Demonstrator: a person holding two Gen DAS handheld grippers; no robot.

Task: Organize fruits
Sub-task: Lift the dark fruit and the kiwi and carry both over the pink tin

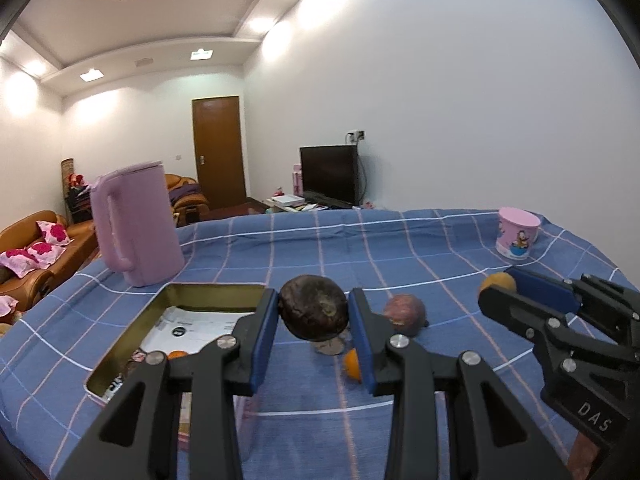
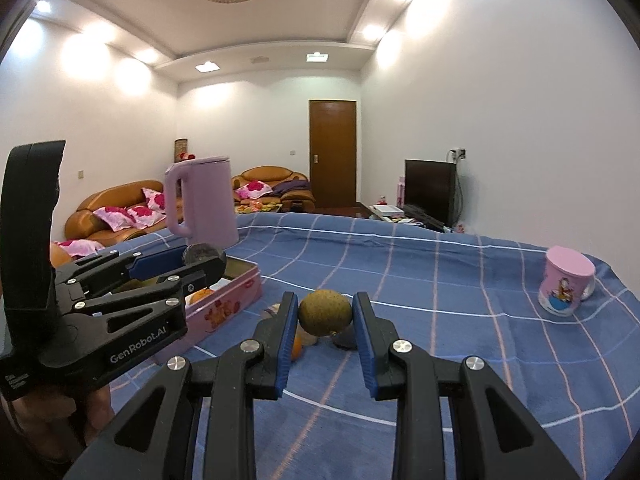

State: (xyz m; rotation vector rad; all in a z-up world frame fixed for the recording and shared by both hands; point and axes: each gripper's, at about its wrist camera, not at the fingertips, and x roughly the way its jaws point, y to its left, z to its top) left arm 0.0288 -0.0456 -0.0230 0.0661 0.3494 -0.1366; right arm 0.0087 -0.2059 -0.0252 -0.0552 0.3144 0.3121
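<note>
My left gripper [image 1: 313, 312] is shut on a dark purple round fruit [image 1: 313, 308] and holds it above the blue checked cloth, just right of the open pink tin [image 1: 132, 352]. The tin holds paper and an orange fruit [image 1: 177, 354]. My right gripper [image 2: 325, 314] is shut on a yellow-brown round fruit [image 2: 325, 312], held above the cloth. On the cloth lie a reddish-purple fruit [image 1: 404, 314], a small orange fruit [image 1: 352, 364] and a dark piece [image 2: 345, 340]. In the right wrist view the left gripper [image 2: 200, 258] hangs over the tin [image 2: 224, 308].
A pink kettle [image 1: 136, 224] stands behind the tin at the back left. A pink cartoon cup [image 1: 516, 236] stands at the back right, also in the right wrist view [image 2: 566, 284]. Sofas, a door and a TV lie beyond the table's far edge.
</note>
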